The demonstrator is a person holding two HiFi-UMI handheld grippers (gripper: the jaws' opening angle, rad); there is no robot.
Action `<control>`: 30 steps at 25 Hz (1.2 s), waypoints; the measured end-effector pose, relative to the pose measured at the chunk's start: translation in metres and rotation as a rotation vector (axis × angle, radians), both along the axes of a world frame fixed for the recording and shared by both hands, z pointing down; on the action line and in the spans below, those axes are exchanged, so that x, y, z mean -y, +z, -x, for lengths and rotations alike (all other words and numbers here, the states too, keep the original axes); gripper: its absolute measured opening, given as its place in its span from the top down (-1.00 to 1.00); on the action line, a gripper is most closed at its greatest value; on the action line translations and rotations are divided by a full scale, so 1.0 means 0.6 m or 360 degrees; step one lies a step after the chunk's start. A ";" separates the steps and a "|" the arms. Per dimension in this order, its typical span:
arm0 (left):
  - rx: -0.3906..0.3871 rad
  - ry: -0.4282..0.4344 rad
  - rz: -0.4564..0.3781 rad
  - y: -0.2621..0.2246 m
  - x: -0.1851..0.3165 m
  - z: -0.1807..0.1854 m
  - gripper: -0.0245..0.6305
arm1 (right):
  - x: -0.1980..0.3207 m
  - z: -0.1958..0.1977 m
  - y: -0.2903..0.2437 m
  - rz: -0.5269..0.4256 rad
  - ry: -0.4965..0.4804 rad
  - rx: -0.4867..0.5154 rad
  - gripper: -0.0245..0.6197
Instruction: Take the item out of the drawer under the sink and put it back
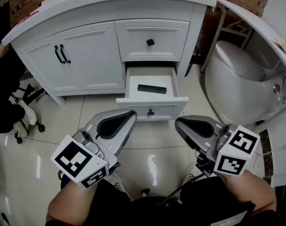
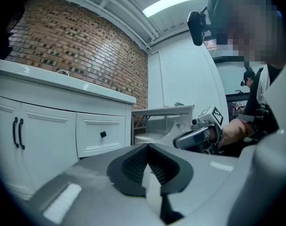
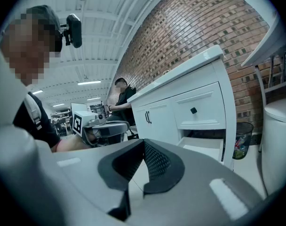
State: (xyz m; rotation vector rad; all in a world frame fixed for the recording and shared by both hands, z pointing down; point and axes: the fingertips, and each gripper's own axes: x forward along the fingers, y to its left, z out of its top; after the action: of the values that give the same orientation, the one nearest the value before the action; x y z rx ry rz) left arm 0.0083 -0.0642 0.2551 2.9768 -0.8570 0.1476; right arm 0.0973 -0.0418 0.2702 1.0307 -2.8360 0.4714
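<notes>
Here the lower drawer [image 1: 167,109] stands open with a flat black item [image 1: 152,89] inside; the left gripper [image 1: 129,115] and right gripper [image 1: 179,122] hover before it, jaws together, empty.

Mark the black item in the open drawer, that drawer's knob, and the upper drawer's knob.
black item [image 1: 152,89], head view, its middle.
open drawer's knob [image 1: 151,112], head view, its face.
upper drawer's knob [image 1: 150,42], head view, its face.

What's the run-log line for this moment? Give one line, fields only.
drawer: lower one open | item: black, lying inside | left gripper: shut, empty | right gripper: shut, empty | both: short of drawer
</notes>
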 end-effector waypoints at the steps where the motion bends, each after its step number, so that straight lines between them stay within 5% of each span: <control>1: -0.0001 -0.0014 0.0002 0.001 0.006 0.001 0.91 | 0.005 -0.003 -0.001 -0.0001 0.0017 0.0008 0.90; 13: -0.0029 -0.0147 0.0088 0.030 0.096 0.013 0.91 | 0.093 -0.054 -0.004 0.0012 0.0195 0.0129 0.90; 23: -0.0033 -0.0161 0.0104 0.043 0.126 0.011 0.91 | 0.141 -0.076 0.044 0.0128 0.0228 0.0101 0.90; 30: -0.0021 -0.0133 0.0089 0.043 0.120 0.009 0.91 | 0.135 -0.063 0.028 0.0018 0.0253 0.0008 0.90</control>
State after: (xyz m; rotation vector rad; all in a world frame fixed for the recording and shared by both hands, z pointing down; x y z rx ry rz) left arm 0.0032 -0.1363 0.2811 2.8815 -0.9577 0.1464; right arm 0.1351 -0.1230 0.2873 1.2602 -2.7647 0.5032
